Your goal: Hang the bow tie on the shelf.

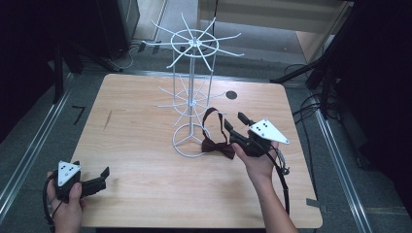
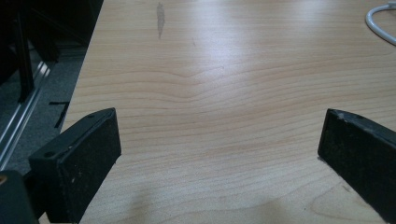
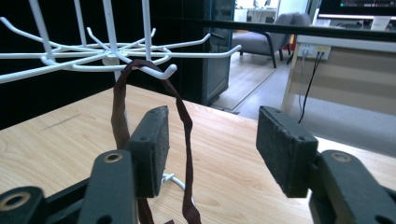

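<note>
A dark maroon bow tie (image 1: 216, 146) rests on the table by the base ring of a white wire hook rack (image 1: 193, 44). Its strap (image 3: 185, 116) is looped up over one of the rack's lower hooks (image 3: 161, 72). My right gripper (image 1: 234, 121) is just right of the strap and is open. In the right gripper view one strand of the strap runs between the jaws, close to the left jaw, and the gripper (image 3: 211, 119) is not clamped on it. My left gripper (image 1: 102, 176) is open over the table's near left corner, with bare wood between its jaws (image 2: 219, 135).
The wooden table (image 1: 141, 145) has a small dark round hole (image 1: 231, 95) at the back right. The rack's upper hooks spread out above its lower tier. A bit of the rack's base ring (image 2: 379, 24) lies far ahead of the left gripper. Dark floor and metal rails surround the table.
</note>
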`<action>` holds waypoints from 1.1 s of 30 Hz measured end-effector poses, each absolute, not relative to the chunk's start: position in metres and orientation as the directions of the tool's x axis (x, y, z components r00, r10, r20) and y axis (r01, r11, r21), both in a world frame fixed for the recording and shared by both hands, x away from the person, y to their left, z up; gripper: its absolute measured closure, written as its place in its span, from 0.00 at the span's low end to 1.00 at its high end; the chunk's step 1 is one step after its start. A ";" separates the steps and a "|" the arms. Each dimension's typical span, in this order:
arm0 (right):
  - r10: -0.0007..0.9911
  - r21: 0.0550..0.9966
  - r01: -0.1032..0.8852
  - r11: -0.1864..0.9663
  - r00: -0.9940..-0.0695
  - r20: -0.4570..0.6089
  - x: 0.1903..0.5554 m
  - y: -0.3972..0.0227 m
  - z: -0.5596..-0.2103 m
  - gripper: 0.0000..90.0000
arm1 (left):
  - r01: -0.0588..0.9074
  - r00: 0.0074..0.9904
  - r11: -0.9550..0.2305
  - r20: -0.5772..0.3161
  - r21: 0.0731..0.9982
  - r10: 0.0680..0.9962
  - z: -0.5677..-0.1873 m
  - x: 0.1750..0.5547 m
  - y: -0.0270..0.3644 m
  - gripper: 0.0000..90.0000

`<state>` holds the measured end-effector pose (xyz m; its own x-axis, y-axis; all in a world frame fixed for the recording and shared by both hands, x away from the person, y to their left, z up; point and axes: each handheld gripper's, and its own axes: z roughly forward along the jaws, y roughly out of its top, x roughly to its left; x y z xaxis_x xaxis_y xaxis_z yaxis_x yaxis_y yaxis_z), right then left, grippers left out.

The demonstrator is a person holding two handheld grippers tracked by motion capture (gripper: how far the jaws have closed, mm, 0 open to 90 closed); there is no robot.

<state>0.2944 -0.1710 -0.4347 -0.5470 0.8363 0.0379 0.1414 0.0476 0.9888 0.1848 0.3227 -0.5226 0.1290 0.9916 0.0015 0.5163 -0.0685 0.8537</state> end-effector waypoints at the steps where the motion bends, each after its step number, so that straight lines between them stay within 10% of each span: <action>1: 0.834 0.989 0.141 0.046 -0.551 0.039 0.292 -0.173 -0.434 0.48 | 0.515 0.129 -0.067 0.000 0.854 0.992 -0.523 0.185 0.323 0.00; 33: 0.883 0.976 0.205 0.079 -0.468 0.027 0.247 -0.244 -0.451 0.15 | 0.514 0.126 -0.072 0.008 0.855 0.992 -0.523 0.184 0.321 0.00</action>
<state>0.2471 -0.2436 -0.4510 -0.4680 0.8834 0.0267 0.2048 0.0790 0.9756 0.1845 0.3214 -0.5226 0.1258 0.9920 0.0077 0.5144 -0.0719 0.8546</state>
